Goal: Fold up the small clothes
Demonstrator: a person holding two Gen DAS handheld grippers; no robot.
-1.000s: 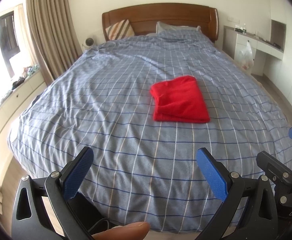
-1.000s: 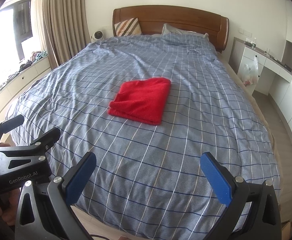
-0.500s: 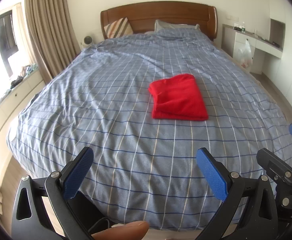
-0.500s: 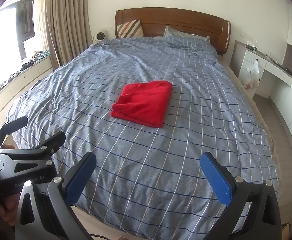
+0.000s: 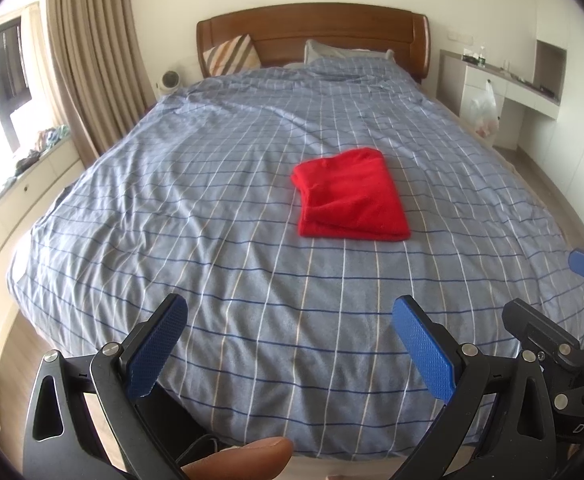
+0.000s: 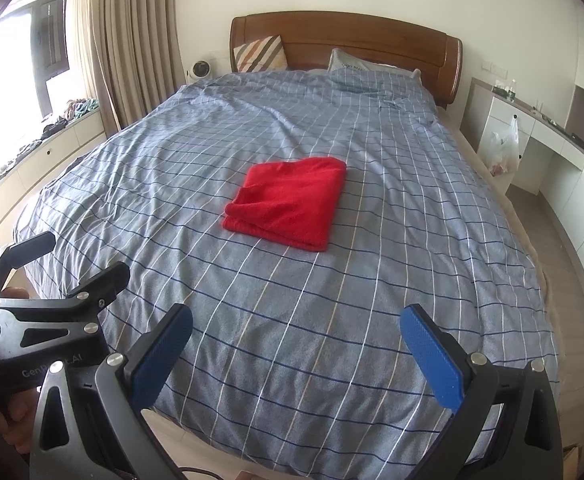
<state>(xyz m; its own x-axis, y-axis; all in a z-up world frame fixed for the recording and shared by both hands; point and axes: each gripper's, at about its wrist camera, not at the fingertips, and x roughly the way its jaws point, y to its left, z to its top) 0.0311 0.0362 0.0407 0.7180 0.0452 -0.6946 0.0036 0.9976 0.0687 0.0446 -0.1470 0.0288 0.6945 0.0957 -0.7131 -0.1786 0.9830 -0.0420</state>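
Note:
A red garment [image 5: 349, 196] lies folded into a neat rectangle on the middle of the blue checked bed cover [image 5: 212, 208]; it also shows in the right wrist view [image 6: 290, 202]. My left gripper [image 5: 290, 320] is open and empty, held back over the foot of the bed, well short of the garment. My right gripper [image 6: 295, 330] is open and empty too, also over the foot of the bed. Each gripper shows at the edge of the other's view: the right one [image 5: 551, 340] and the left one [image 6: 52, 292].
A wooden headboard [image 5: 311, 32] with pillows stands at the far end. Beige curtains [image 5: 92, 60] and a low window-side cabinet [image 5: 24, 184] run along the left. A white desk [image 5: 503, 88] with a plastic bag [image 5: 485, 112] is on the right.
Both grippers have drawn back and risen slightly, so the bed and red garment look a little farther away. The garment has not moved. Both grippers stay open.

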